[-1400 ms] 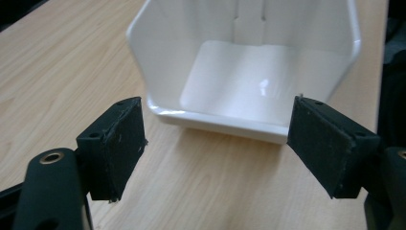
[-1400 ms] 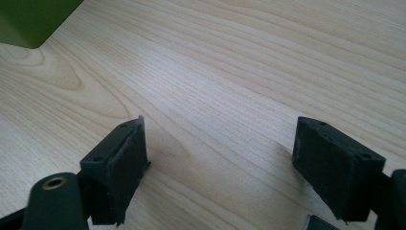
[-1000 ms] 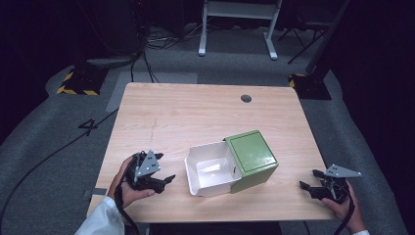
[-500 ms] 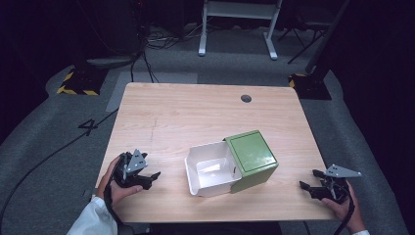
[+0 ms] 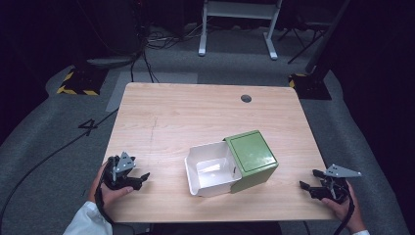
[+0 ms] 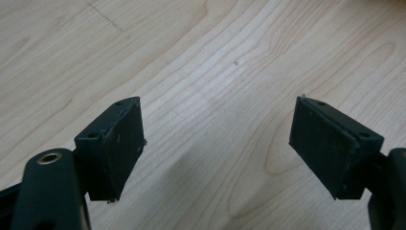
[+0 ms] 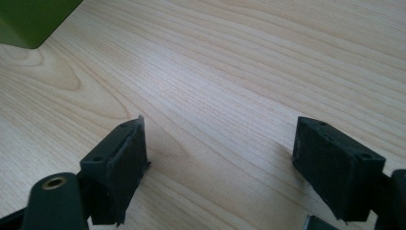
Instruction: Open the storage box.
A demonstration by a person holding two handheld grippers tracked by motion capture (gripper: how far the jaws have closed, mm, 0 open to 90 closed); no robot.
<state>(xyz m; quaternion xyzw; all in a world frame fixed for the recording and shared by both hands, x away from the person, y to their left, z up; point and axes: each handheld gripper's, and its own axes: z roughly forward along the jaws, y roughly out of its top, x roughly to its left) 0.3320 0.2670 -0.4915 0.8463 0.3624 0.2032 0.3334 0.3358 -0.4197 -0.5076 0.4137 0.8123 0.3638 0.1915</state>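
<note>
Dark floor and trailing cables ring the wooden table (image 5: 205, 117), which carries one thing near the middle of its near edge: a green box (image 5: 252, 159) with its white drawer (image 5: 210, 170) pulled out toward the left side. I judge the drawer work done and the hands parked. My left gripper (image 5: 142, 177) sits at the near left corner, my right gripper (image 5: 309, 180) at the near right; both gape wide, holding nothing.
</note>
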